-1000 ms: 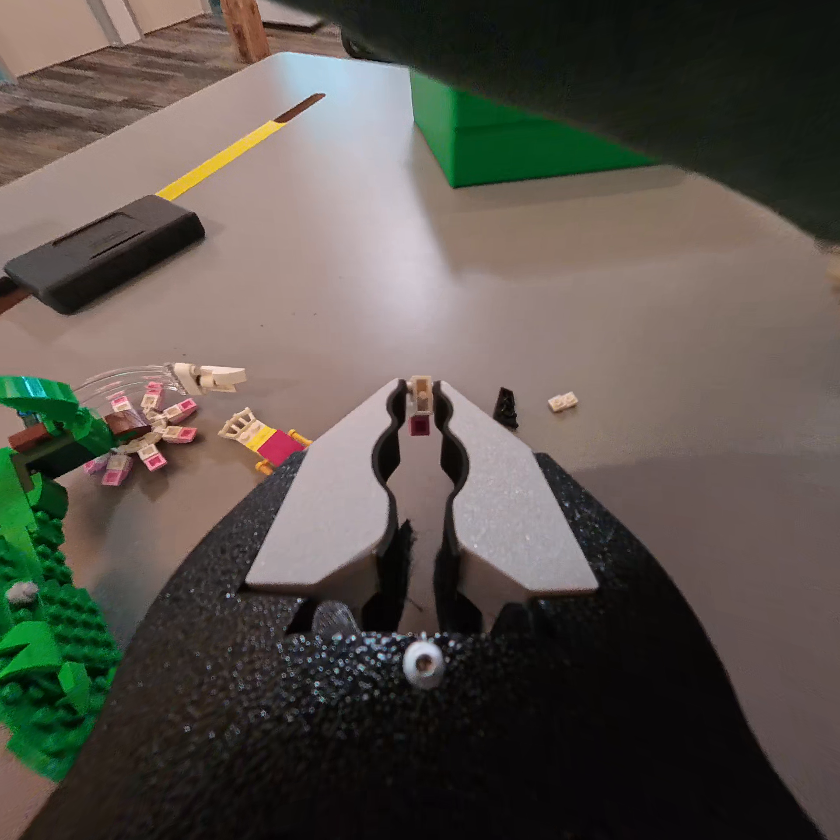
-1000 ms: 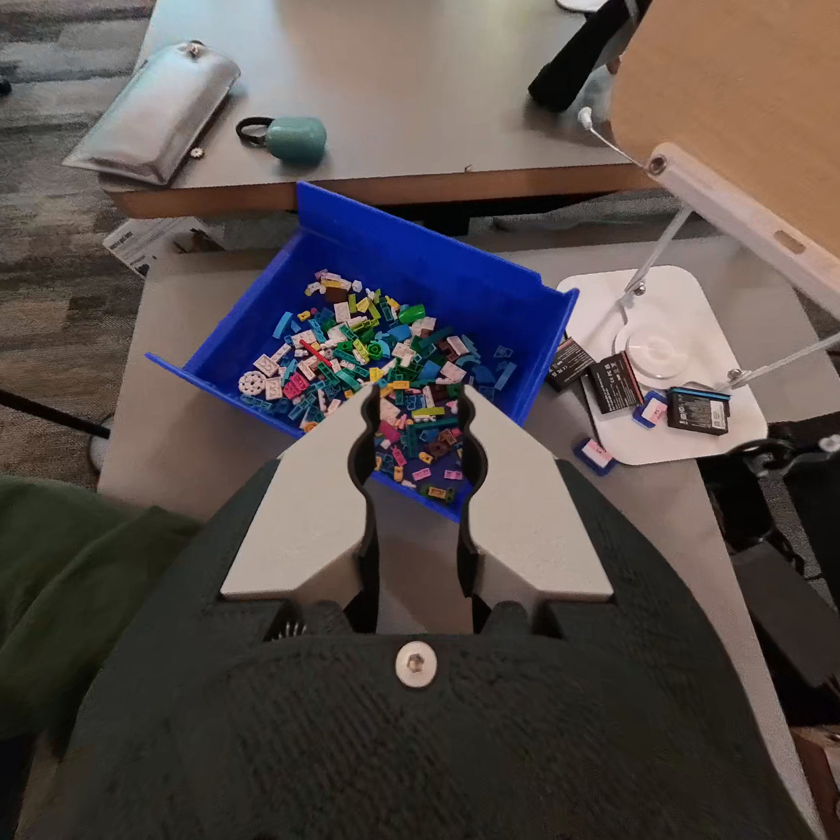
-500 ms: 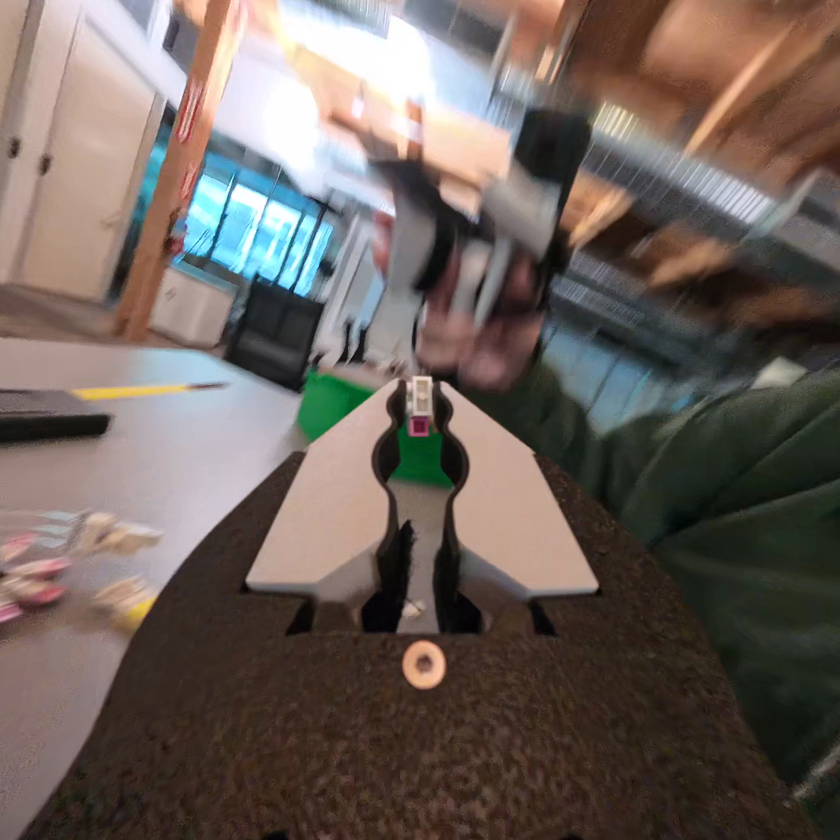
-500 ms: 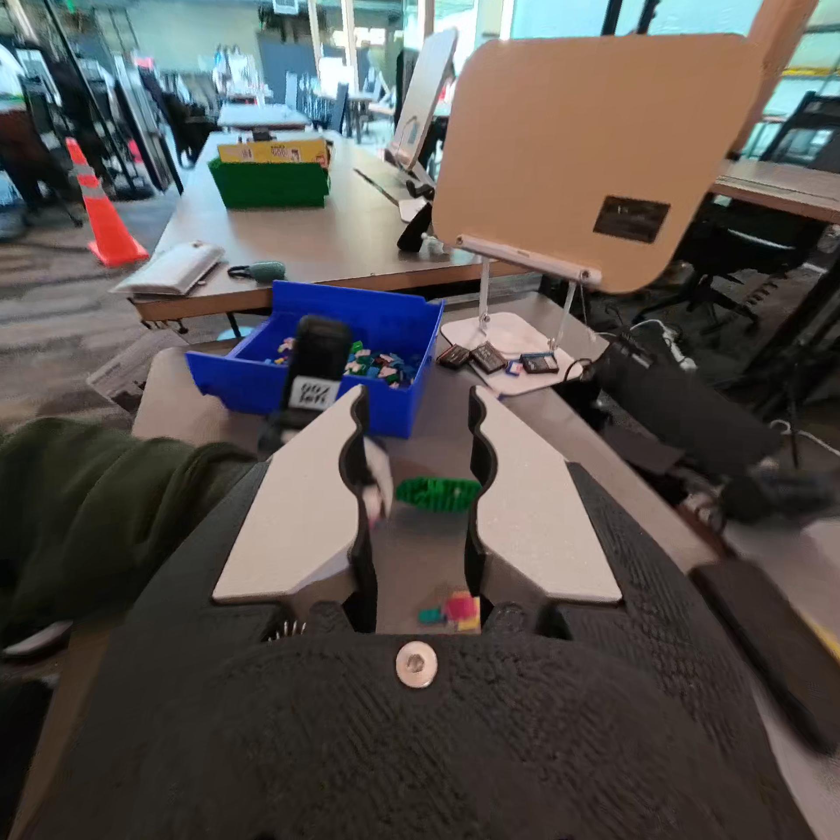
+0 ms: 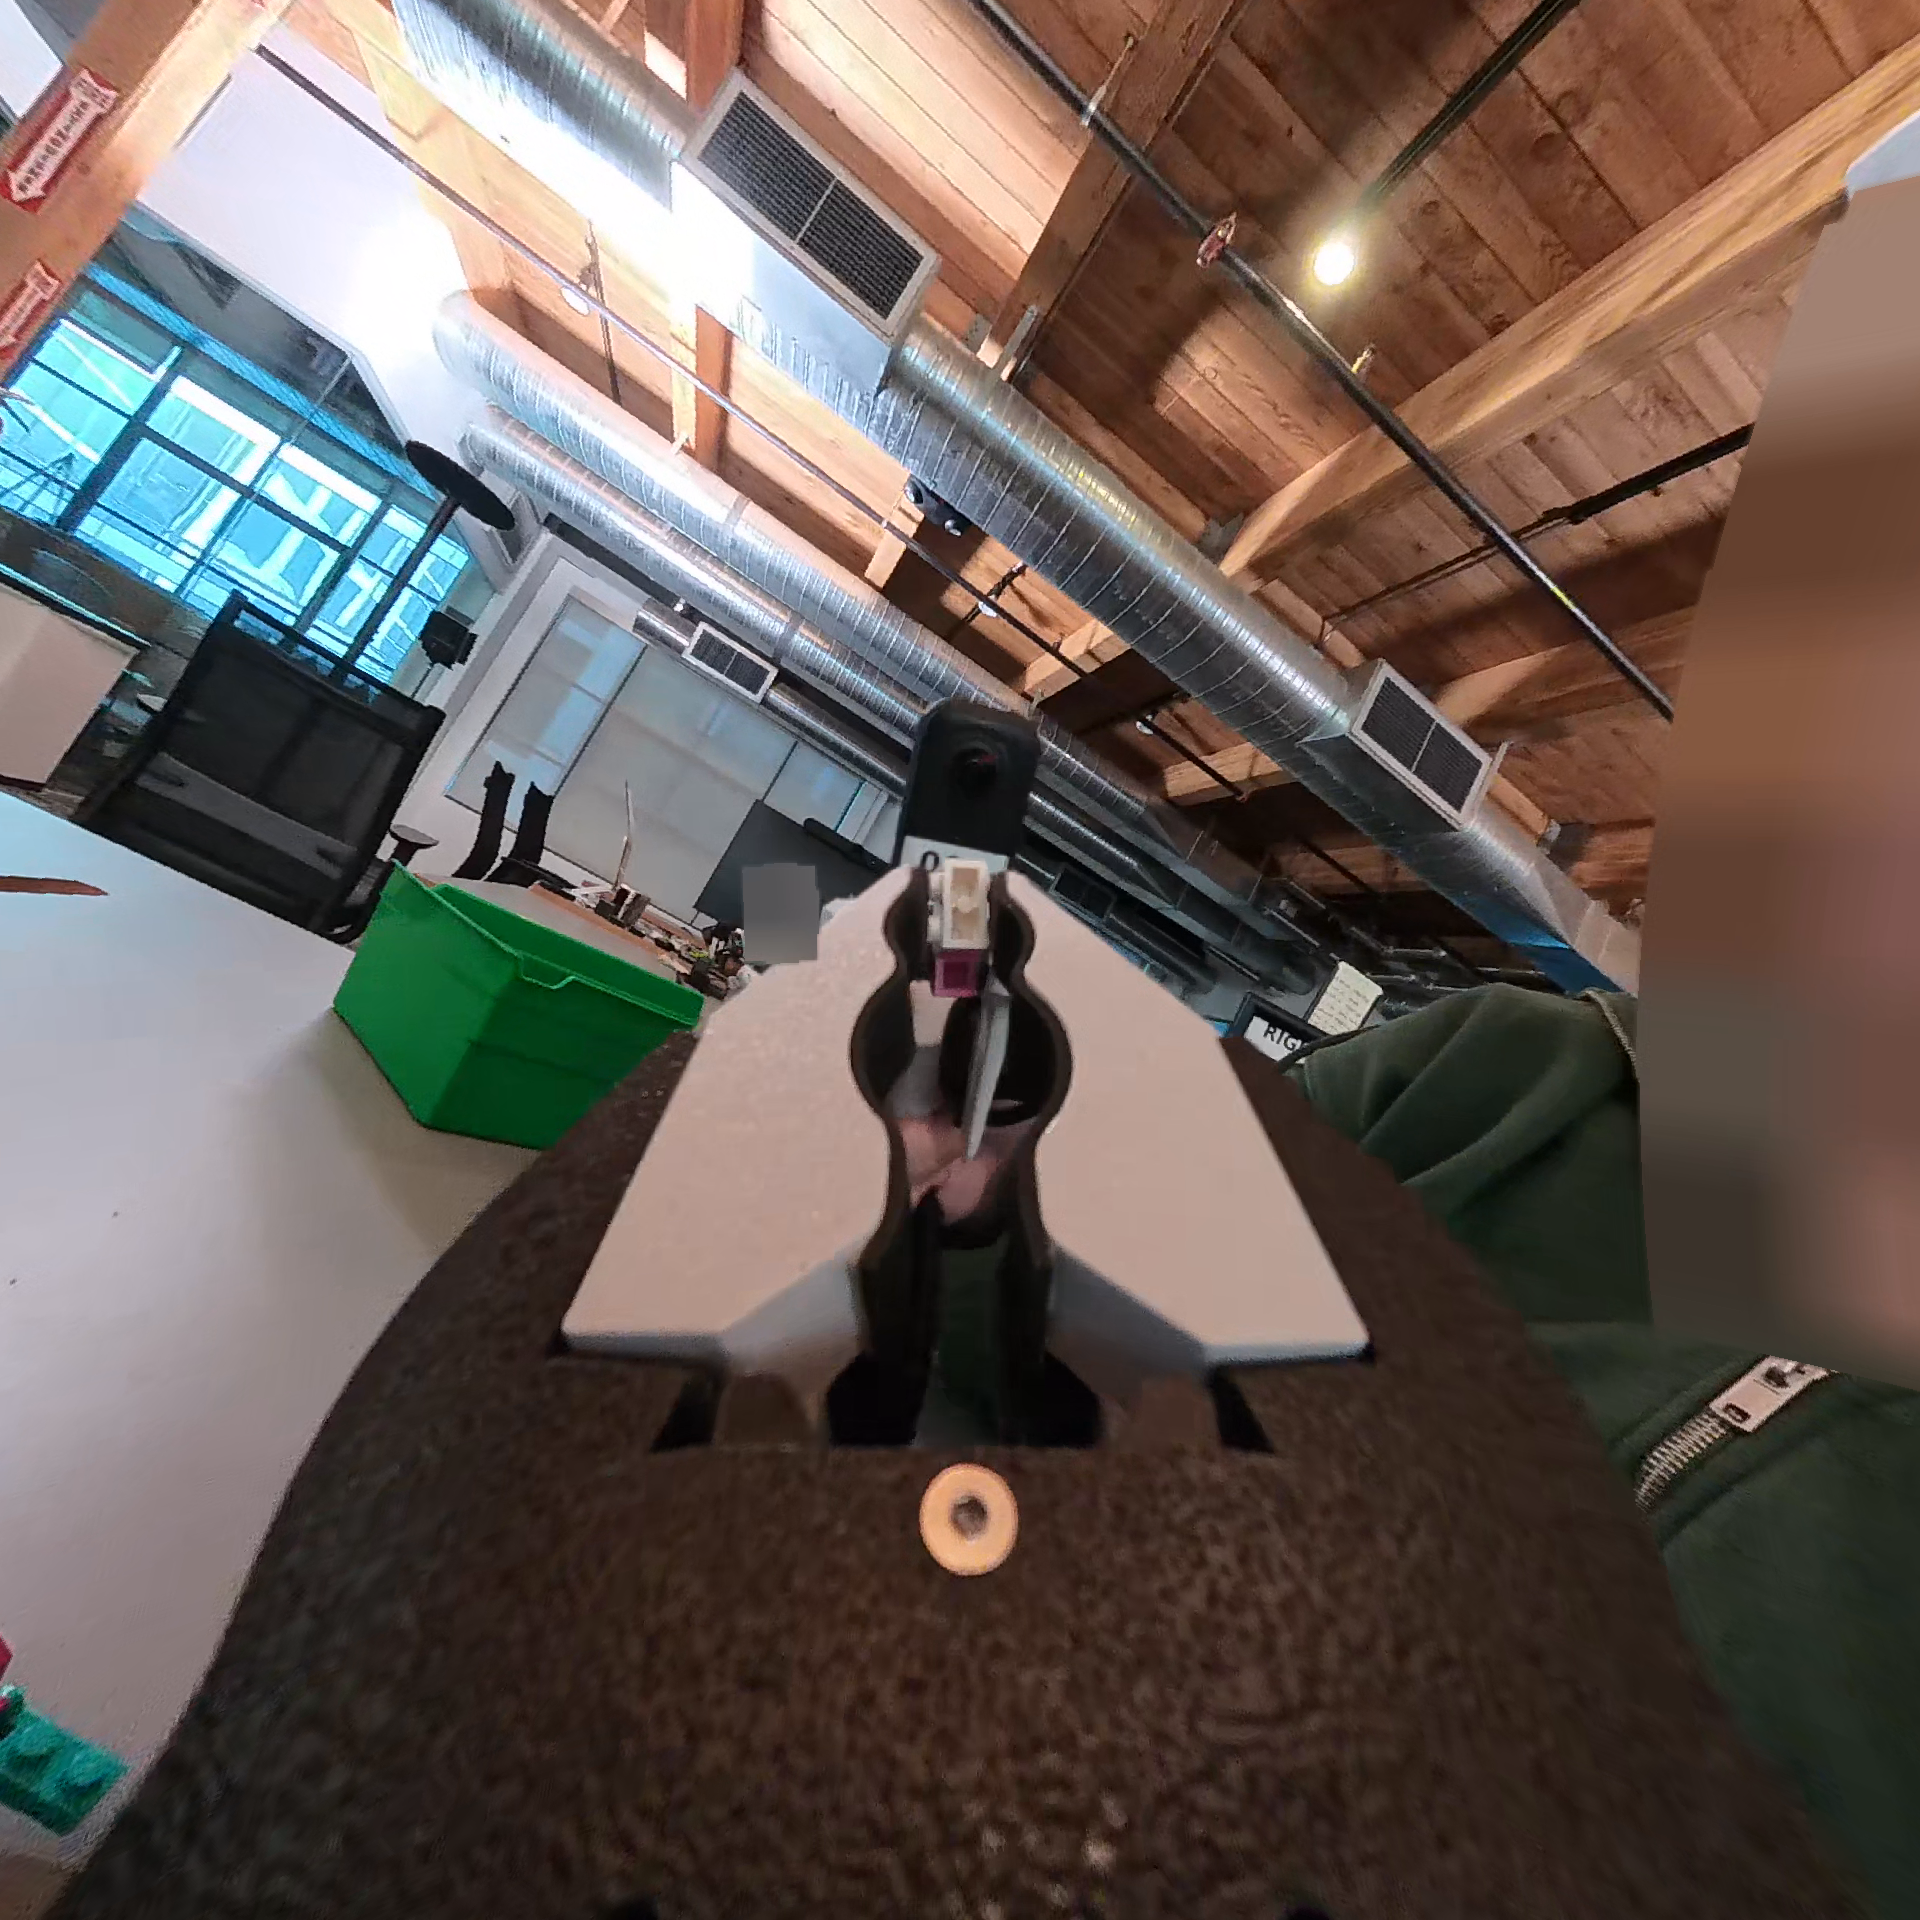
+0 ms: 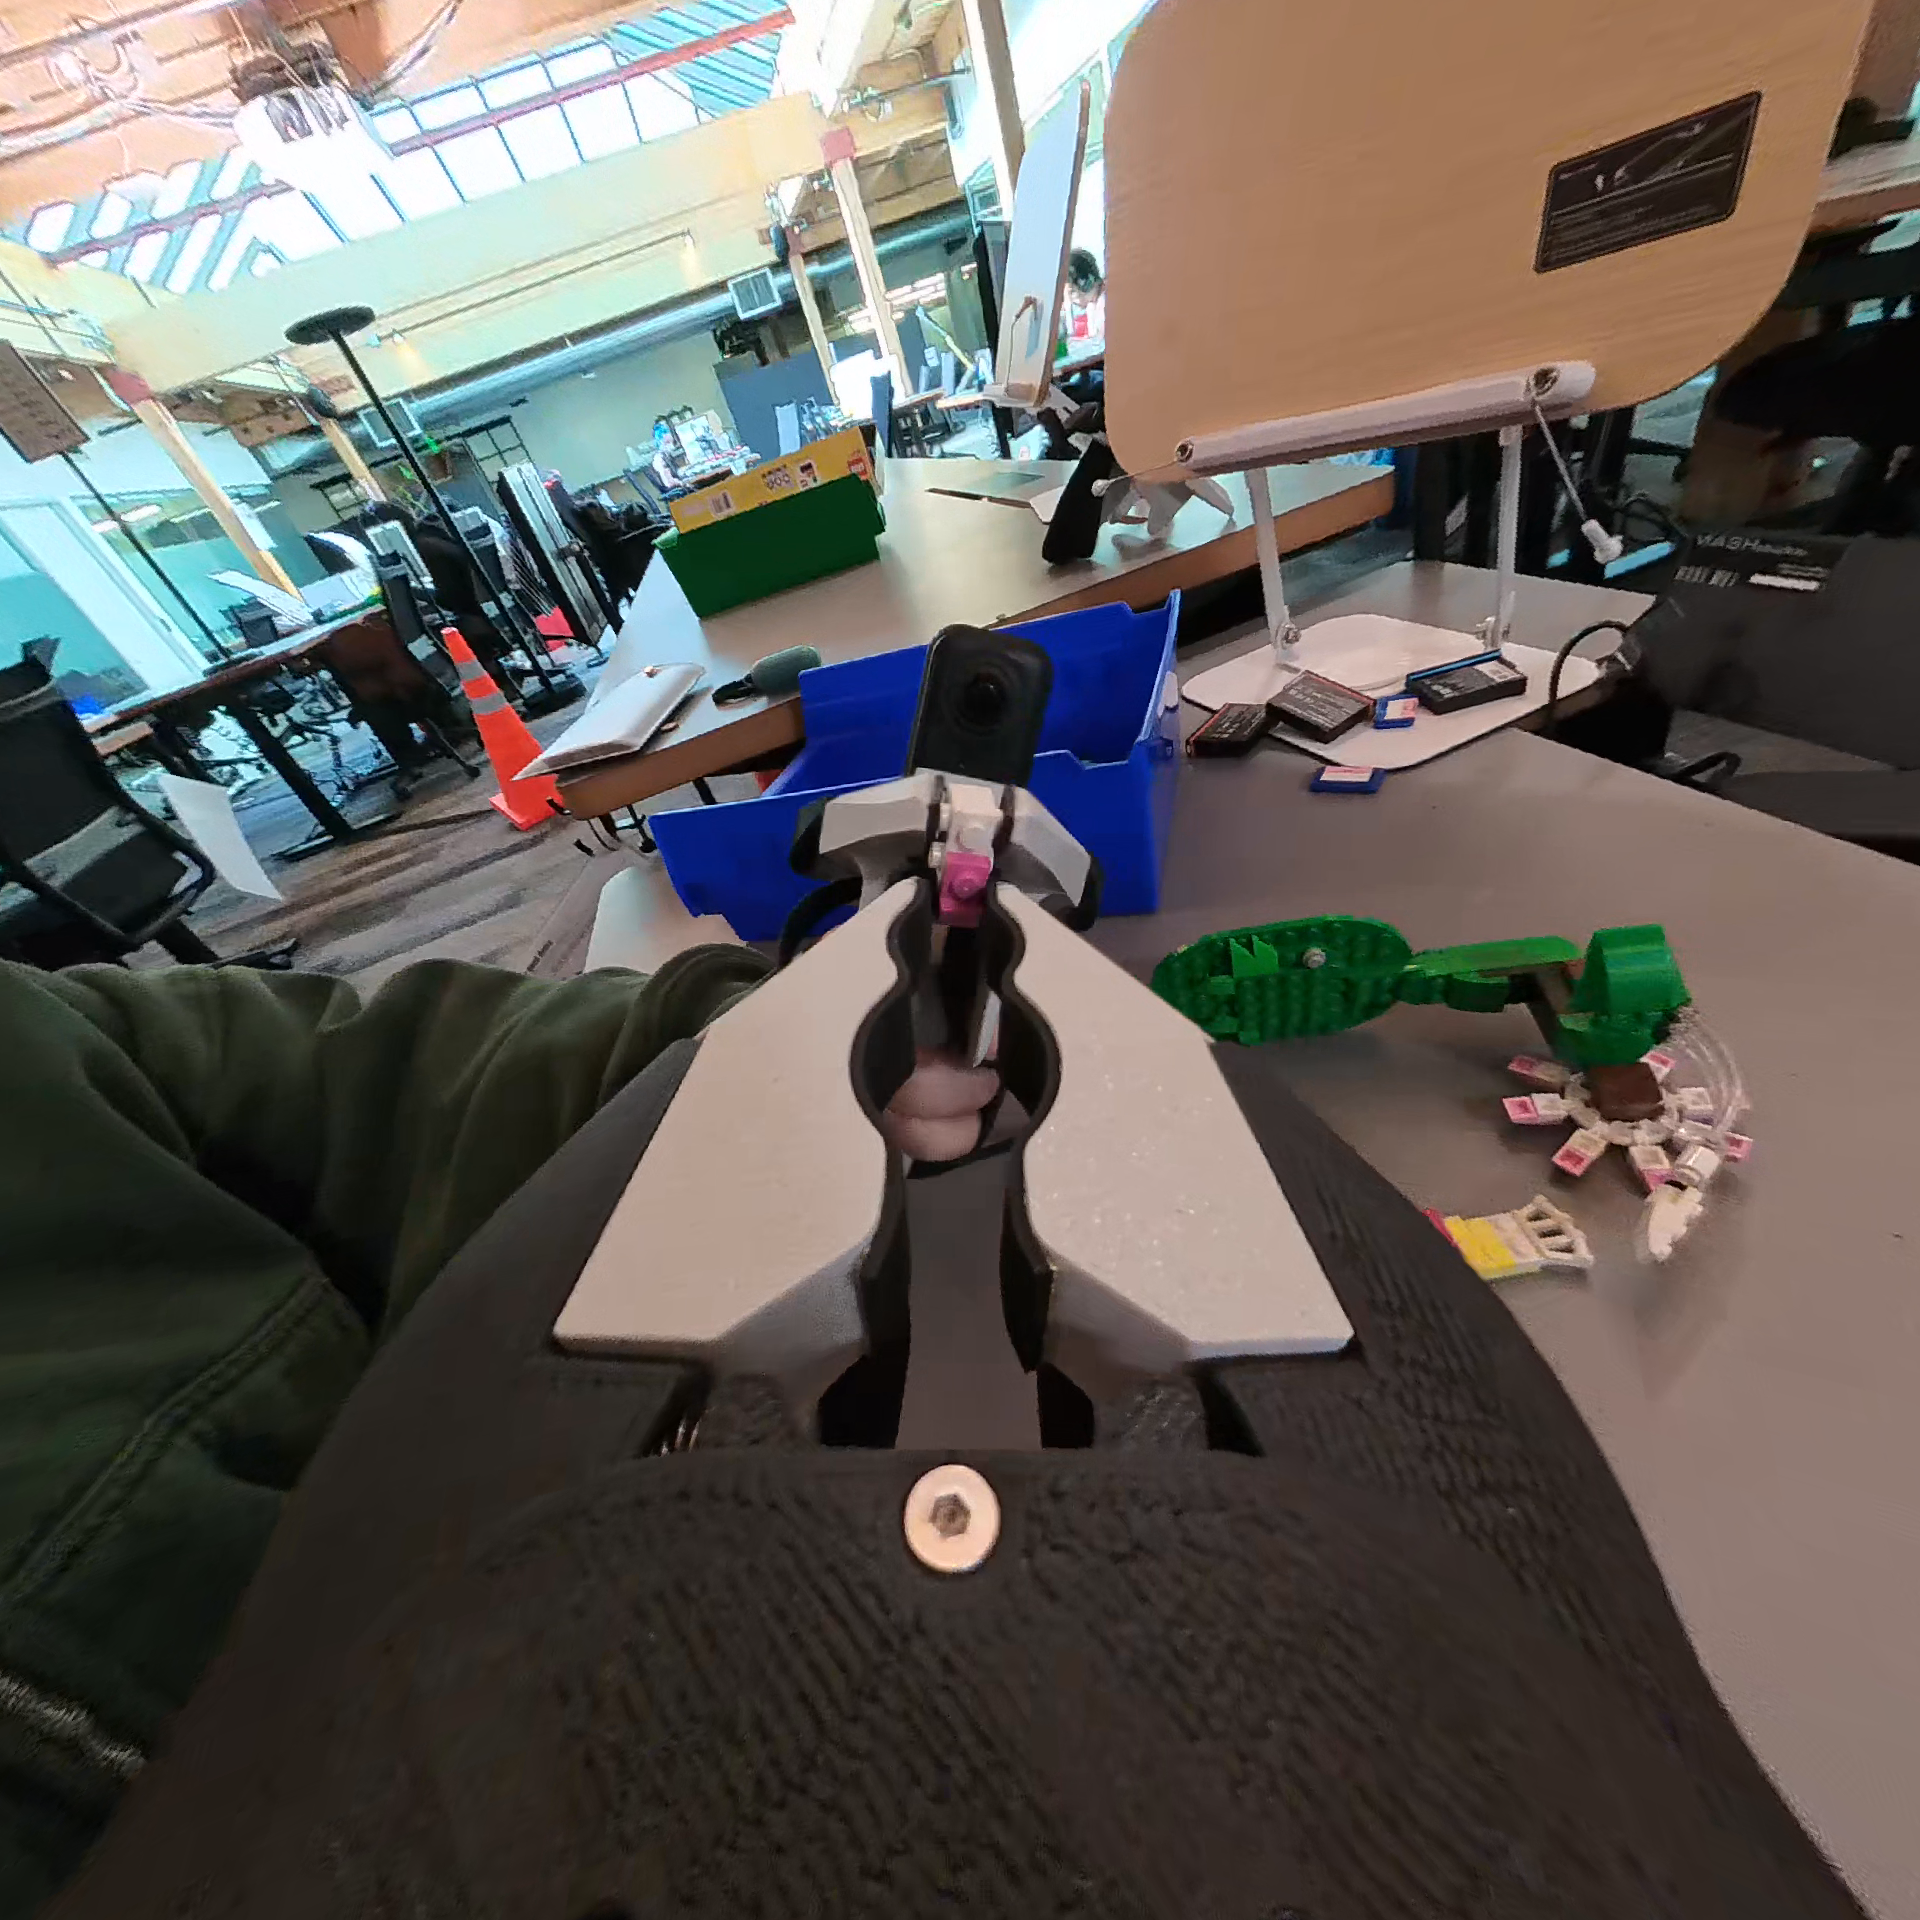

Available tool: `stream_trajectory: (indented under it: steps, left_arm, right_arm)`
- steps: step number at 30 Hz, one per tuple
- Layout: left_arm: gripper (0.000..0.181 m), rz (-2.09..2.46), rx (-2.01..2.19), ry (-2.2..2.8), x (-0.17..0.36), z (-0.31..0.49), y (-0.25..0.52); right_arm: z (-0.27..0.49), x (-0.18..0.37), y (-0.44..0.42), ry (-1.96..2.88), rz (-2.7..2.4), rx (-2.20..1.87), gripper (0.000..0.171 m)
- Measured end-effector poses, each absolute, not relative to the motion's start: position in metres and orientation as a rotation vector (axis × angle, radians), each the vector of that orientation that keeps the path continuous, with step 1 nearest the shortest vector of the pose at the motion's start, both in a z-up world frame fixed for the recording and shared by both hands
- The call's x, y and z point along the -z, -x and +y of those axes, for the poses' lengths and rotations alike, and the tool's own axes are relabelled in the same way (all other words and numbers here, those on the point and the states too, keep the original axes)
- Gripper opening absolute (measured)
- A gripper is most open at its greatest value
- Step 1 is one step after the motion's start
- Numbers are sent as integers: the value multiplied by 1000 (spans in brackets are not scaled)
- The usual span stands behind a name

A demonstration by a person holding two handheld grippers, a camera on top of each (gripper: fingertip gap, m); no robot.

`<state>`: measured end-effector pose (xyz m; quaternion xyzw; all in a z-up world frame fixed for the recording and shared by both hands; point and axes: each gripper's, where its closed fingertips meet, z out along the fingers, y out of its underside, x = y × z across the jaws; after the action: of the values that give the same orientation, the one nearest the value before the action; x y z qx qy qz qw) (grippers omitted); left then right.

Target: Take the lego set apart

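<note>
A small lego piece, a white brick (image 5: 961, 902) with a magenta brick (image 5: 956, 972) stuck to it, is held in the air between both grippers. My left gripper (image 5: 961, 914) is shut on the white brick. It also shows in the right wrist view (image 6: 971, 821), facing me. My right gripper (image 6: 961, 909) is shut on the magenta brick (image 6: 961, 896) from the opposite side. The two grippers meet tip to tip above the grey table (image 6: 1558, 883). The rest of the set, a green plate with a tree (image 6: 1309, 977), lies on the table to the right.
Pink and white flower pieces (image 6: 1621, 1122) and a yellow and white piece (image 6: 1507, 1242) lie near the green plate. A blue bin (image 6: 1101, 831) stands behind the grippers. A green bin (image 5: 488, 1018) stands at the table's far side. A wooden board on a white stand (image 6: 1455, 208) is at the back right. Left and right tips are no more than a few centimetres apart.
Both grippers swung up from the table and the bin to face each other. My right gripper, open before, closed on the magenta brick. My left gripper kept its hold on the piece.
</note>
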<state>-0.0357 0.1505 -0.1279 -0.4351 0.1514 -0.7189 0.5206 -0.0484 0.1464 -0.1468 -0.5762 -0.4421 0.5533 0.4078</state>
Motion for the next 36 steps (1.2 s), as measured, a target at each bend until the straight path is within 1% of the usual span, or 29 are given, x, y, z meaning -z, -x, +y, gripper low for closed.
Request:
stream_trajectory:
  steps: [2,4,6,8,11,13,14,16,18,20,22,25,27,31,32,34,36]
  left_arm:
    - [9,411,1727,1086,131,149,33]
    - [10,532,1625,1195,139,147,32]
    - [9,534,1490,1256,142,156,52]
    - [9,496,1464,1237,134,159,75]
    - [10,573,1348,1347,143,160,65]
    - [10,582,1172,1449,138,163,69]
    - [10,551,1034,1493,131,164,82]
    - [10,387,663,1573,114,164,137]
    - [10,176,278,1674,108,151,214]
    - [10,-35,-53,1823,120,129,295]
    - [72,-245,-175,1987,145,108,352]
    - [104,-352,-176,2079,168,89,384]
    - [118,-379,-248,2099,173,74,394]
    - [121,-386,-149,2030,168,66,382]
    - [125,-384,-148,2043,171,64,381]
    - [138,-414,-158,2122,186,59,387]
    - [158,-490,-138,2231,205,53,396]
  right_arm:
    - [146,149,46,1460,-1133,-1398,5]
    - [148,153,40,1455,-1158,-1373,6]
    - [163,131,17,1389,-1031,-1398,4]
    - [182,117,-13,1364,-975,-1304,5]
    - [177,127,-22,1383,-1089,-1172,5]
    - [171,140,-12,1396,-1164,-1097,5]
    - [169,145,-6,1397,-1200,-1067,5]
    - [160,147,11,1373,-1268,-1072,6]
    - [151,145,33,1341,-1323,-1115,6]
    - [145,145,59,1319,-1374,-1134,6]
    - [140,143,89,1301,-1409,-1160,6]
    - [130,137,135,1283,-1425,-1217,5]
    - [123,133,164,1251,-1443,-1213,6]
    - [103,134,201,1103,-1559,-1065,6]
    - [98,135,203,1053,-1580,-1013,5]
    - [97,140,202,969,-1606,-865,5]
    - [99,149,198,926,-1629,-739,5]
